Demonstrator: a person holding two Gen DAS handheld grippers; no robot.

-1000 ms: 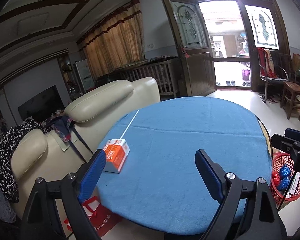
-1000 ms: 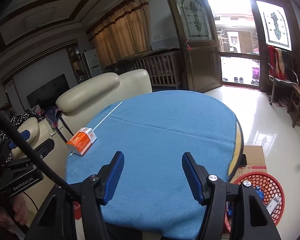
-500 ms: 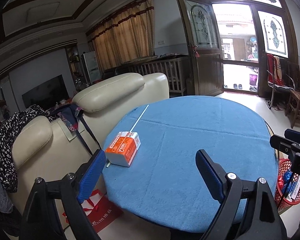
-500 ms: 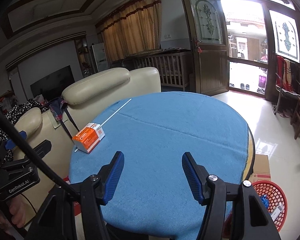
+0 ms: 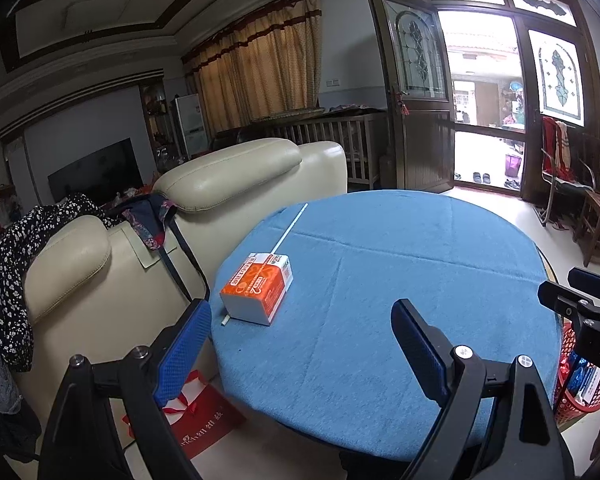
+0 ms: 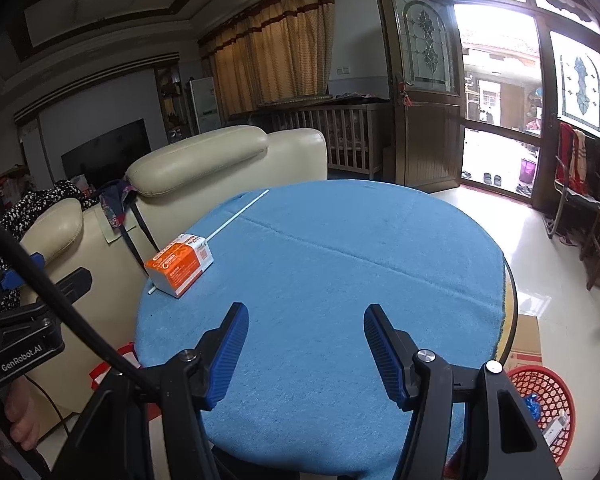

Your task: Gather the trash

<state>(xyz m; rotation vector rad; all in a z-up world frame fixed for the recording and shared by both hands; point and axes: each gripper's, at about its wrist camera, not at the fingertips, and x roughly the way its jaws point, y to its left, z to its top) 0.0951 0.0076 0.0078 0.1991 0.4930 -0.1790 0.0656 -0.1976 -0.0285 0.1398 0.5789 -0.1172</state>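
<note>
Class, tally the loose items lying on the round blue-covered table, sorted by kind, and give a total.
Orange-and-white cardboard box: 1
Thin white stick: 1
Total: 2

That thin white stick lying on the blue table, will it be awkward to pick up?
Probably. The white stick looks long, thin and straight, so it is likely stiff and light. It lies flat on the blue tablecloth, leaving little to pinch. Its near end seems to run beside or under the orange box, so pulling it may nudge the box.
</note>
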